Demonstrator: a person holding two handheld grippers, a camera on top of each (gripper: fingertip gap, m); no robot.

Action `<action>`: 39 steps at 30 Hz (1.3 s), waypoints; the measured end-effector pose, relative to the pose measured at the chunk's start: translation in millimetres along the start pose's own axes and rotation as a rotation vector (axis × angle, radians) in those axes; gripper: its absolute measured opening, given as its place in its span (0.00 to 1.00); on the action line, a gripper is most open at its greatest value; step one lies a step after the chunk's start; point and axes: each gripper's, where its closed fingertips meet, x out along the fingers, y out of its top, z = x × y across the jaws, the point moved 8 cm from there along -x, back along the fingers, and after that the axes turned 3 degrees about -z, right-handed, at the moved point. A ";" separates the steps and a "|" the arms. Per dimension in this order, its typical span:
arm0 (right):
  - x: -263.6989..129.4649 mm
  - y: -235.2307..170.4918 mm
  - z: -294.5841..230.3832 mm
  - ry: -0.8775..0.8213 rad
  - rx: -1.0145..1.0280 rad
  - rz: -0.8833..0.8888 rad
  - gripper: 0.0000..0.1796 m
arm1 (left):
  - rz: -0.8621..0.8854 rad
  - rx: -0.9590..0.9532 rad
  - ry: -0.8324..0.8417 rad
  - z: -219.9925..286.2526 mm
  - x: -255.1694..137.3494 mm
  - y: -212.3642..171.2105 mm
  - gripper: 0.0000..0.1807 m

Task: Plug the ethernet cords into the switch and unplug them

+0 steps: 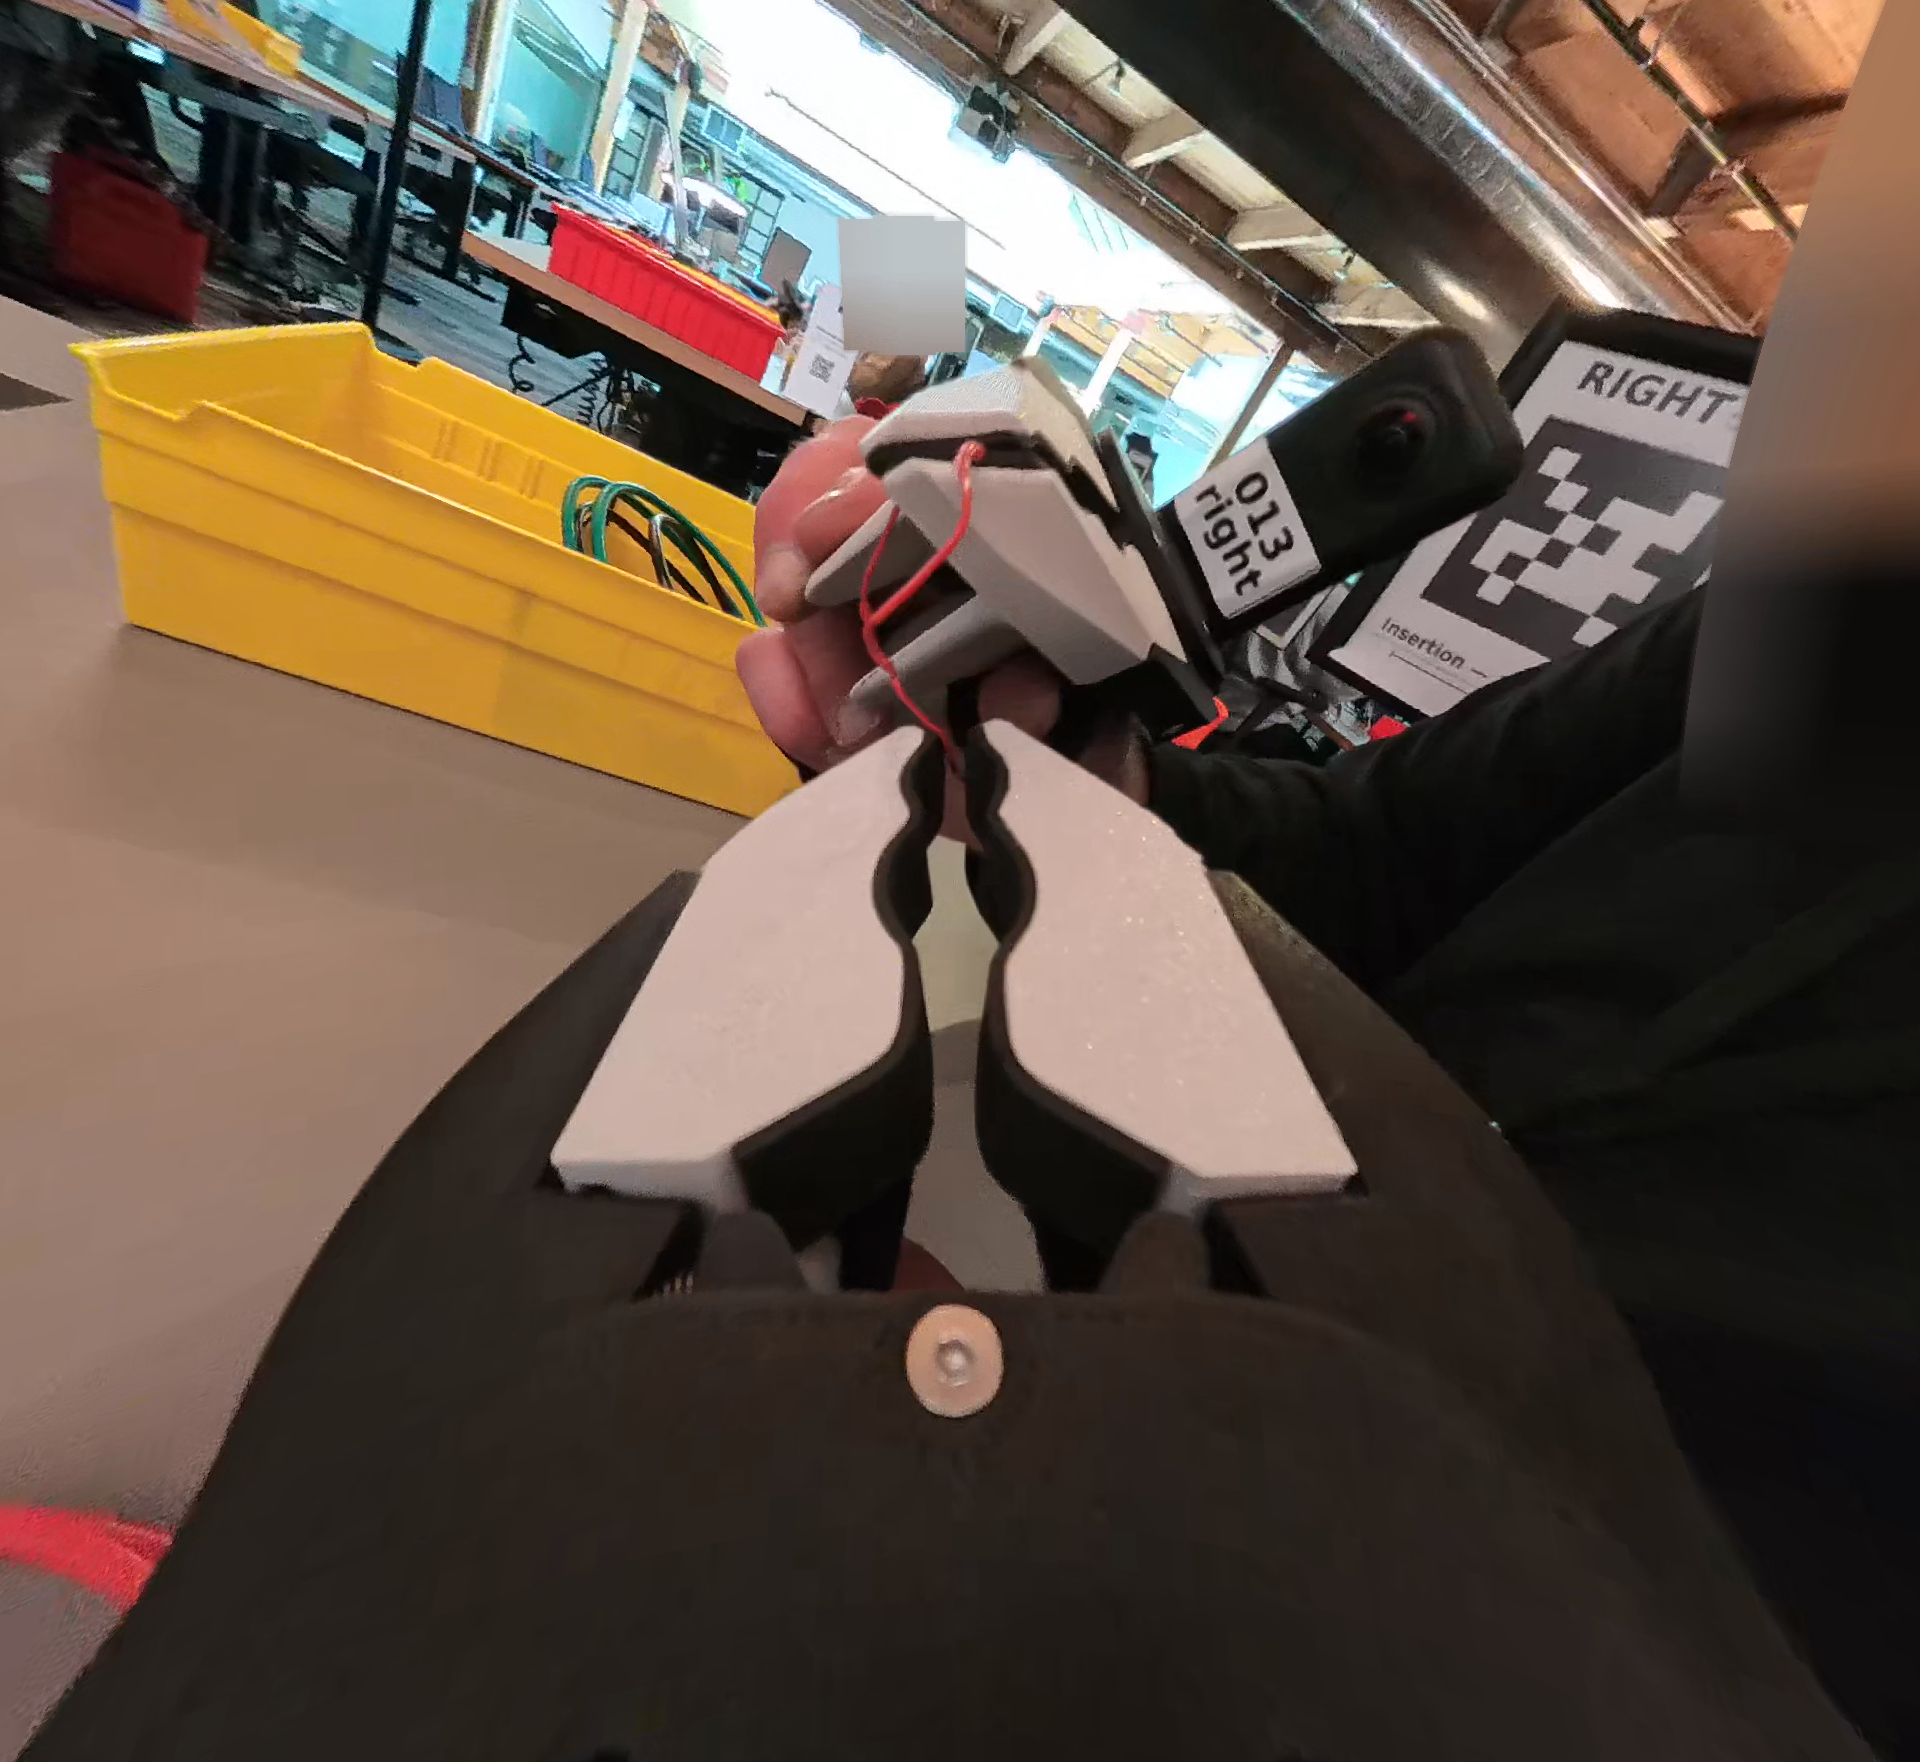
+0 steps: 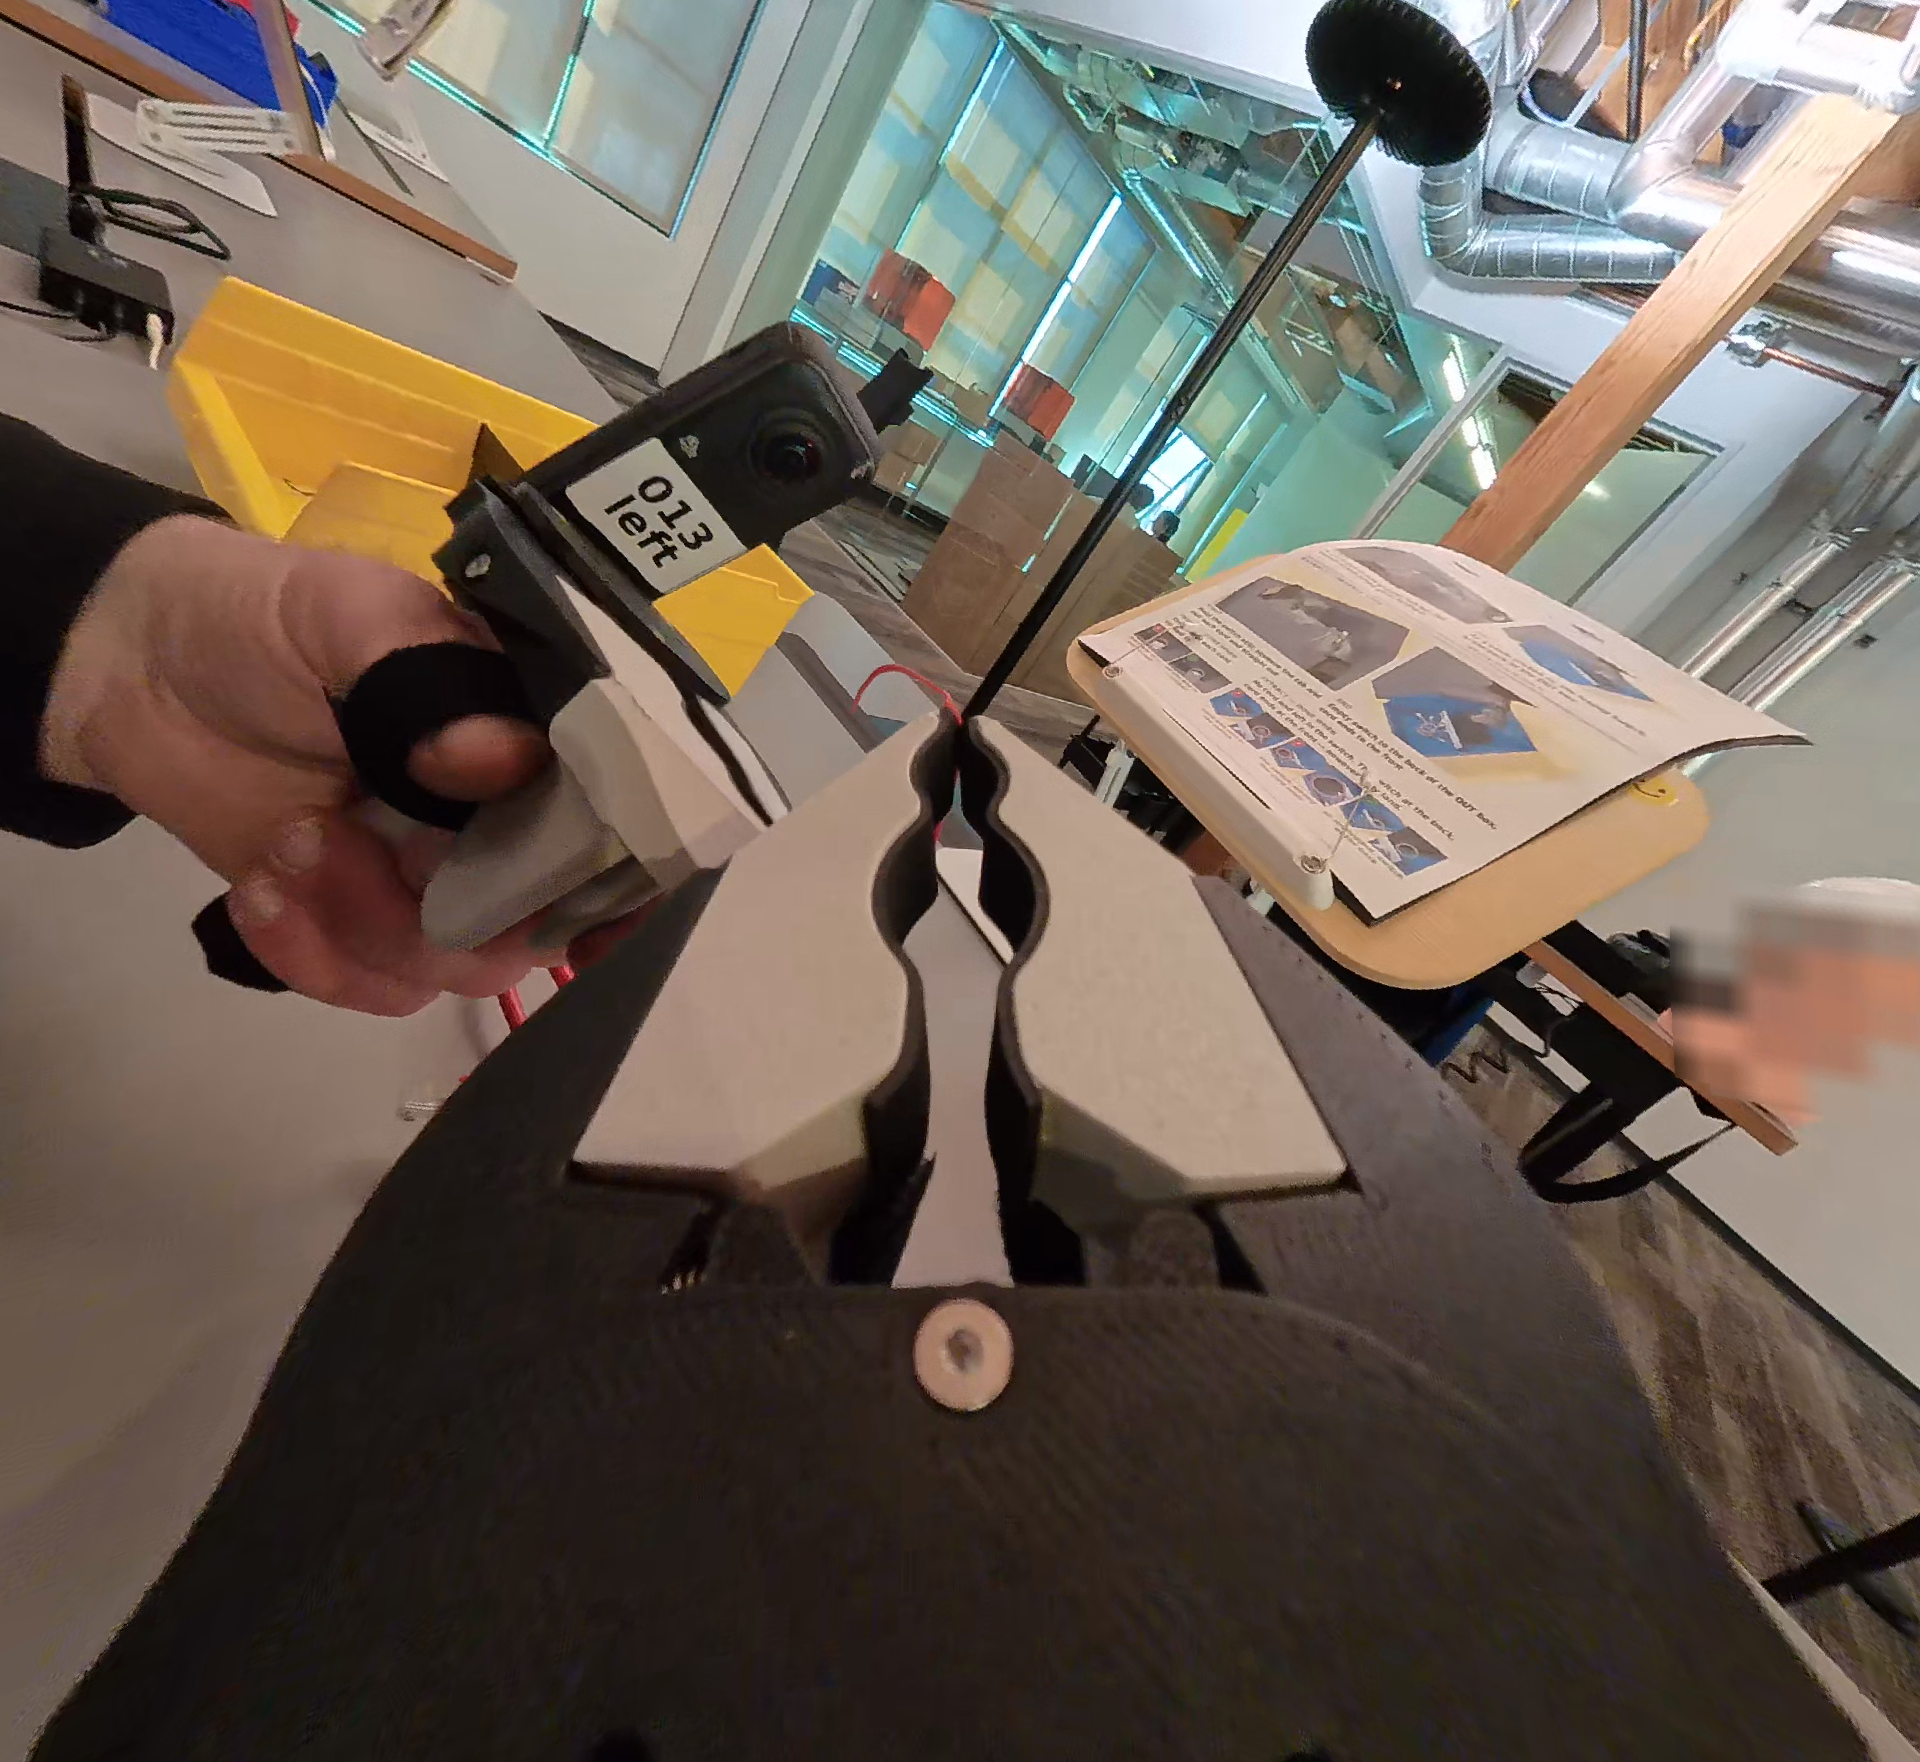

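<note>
A thin red wire (image 1: 883,569) runs between my two grippers, which are held up above the grey table (image 1: 260,881). My left gripper (image 1: 951,756) has its tips pinched on the wire's lower end. My right gripper (image 1: 935,457), held in a hand, is shut on the upper end. In the right wrist view my right gripper (image 2: 956,736) is shut on the wire (image 2: 904,678), and my left gripper (image 2: 727,767) is close on its left. Green and dark cords (image 1: 665,528) lie coiled in a yellow bin (image 1: 312,507). A small black box (image 2: 99,299), perhaps the switch, sits far left on the table.
The yellow bin (image 2: 312,403) stands on the table behind the grippers. A board with a printed instruction sheet (image 2: 1403,704) is on the right. A black pole with a disc on top (image 2: 1392,86) rises behind. A checkered marker sign (image 1: 1590,528) and a red bin (image 1: 665,289) stand farther back. About 6 cm separates my left fingertips from my right.
</note>
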 end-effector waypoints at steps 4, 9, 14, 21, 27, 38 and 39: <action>-1.5 3.0 1.7 0.030 0.033 0.019 0.00 | 0.004 0.017 -0.001 -1.4 -4.0 -0.1 0.00; -0.4 1.1 -0.9 0.089 0.081 0.024 0.06 | 0.015 0.071 0.027 -1.0 -8.4 2.8 0.00; -1.3 -1.9 0.4 0.141 0.142 0.033 0.08 | 0.013 0.089 0.016 -0.4 -11.8 3.2 0.00; -1.4 -3.5 0.2 0.156 0.095 -0.019 0.00 | 0.012 0.097 0.005 -0.2 -12.3 2.4 0.00; -2.6 -2.0 2.3 0.144 0.076 -0.031 0.00 | 0.001 0.107 0.029 0.1 -11.5 2.5 0.04; -9.3 4.1 8.6 0.008 -0.354 -0.208 0.00 | -0.119 0.645 0.553 16.4 -33.1 37.9 0.29; -8.7 4.7 7.3 0.010 -0.355 -0.206 0.00 | -0.139 0.721 0.617 18.5 -30.7 38.1 0.26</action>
